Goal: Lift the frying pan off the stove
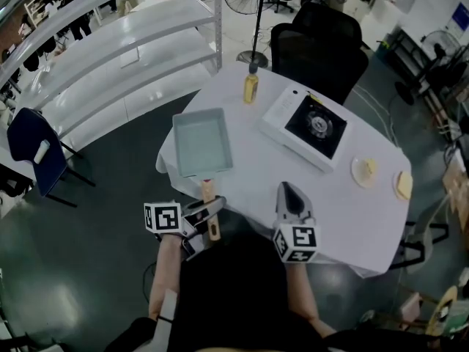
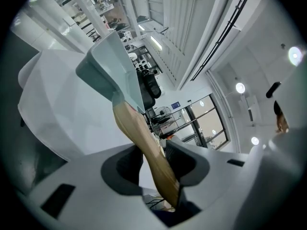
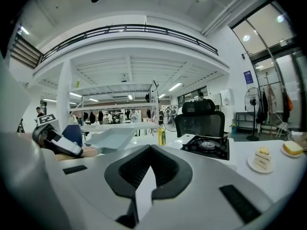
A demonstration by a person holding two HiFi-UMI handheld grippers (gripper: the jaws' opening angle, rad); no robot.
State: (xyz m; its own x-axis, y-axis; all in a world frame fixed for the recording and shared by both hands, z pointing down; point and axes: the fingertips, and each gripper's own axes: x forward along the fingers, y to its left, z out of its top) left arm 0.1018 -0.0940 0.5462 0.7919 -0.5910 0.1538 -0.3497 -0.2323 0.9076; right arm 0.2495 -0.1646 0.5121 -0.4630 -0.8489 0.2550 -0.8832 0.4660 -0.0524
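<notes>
The square, pale grey-green frying pan [image 1: 203,142] lies left of the stove [image 1: 306,127], over the white table [image 1: 256,189]. Whether it rests on the table or hangs just above it I cannot tell. Its wooden handle [image 1: 210,204] points toward me, and my left gripper [image 1: 209,210] is shut on it. In the left gripper view the handle [image 2: 144,143] runs between the dark pads [image 2: 128,164] up to the pan [image 2: 108,71]. My right gripper [image 1: 292,191] is shut with nothing in it, low over the table's front edge. Ahead of it stand the pan [image 3: 112,138] and the stove [image 3: 207,145].
A yellow bottle [image 1: 250,86] stands at the table's far edge between pan and stove. Two small plates with food [image 1: 363,171] [image 1: 403,185] sit on the right. A black office chair [image 1: 319,50] is behind the table, a blue chair [image 1: 33,149] far left.
</notes>
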